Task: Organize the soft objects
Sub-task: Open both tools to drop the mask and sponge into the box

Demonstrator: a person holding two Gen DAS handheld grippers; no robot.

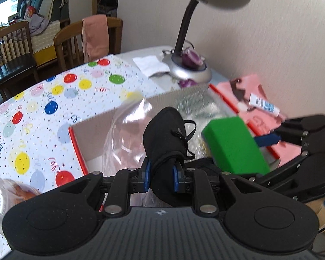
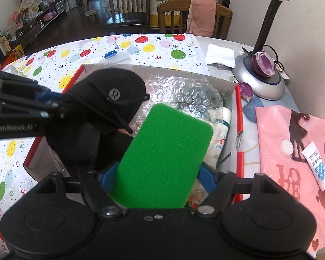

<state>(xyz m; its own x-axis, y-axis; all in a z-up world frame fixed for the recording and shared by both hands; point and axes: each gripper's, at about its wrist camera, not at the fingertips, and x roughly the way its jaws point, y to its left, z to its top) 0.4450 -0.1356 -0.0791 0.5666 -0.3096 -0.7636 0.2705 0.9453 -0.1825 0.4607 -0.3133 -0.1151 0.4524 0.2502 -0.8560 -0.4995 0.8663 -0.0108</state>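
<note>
My left gripper [image 1: 161, 173] is shut on a black cap [image 1: 164, 134] and holds it above an open cardboard box [image 1: 123, 117] with red edges. The cap also shows in the right wrist view [image 2: 110, 99], with the left gripper [image 2: 52, 104] coming in from the left. My right gripper [image 2: 160, 177] is shut on a green sponge [image 2: 166, 160] and holds it over the same box [image 2: 238, 112]. In the left wrist view the sponge [image 1: 234, 145] is to the right of the cap. Bubble wrap [image 2: 190, 95] and clear plastic [image 1: 127, 130] lie in the box.
The box stands on a balloon-print tablecloth [image 1: 43, 99]. A desk lamp [image 2: 260, 80] with a cut red onion [image 2: 264, 62] on its base is at the back right. A pink bag [image 2: 292, 151] with a small tube [image 2: 318, 164] lies on the right. Wooden chairs [image 1: 80, 41] stand behind the table.
</note>
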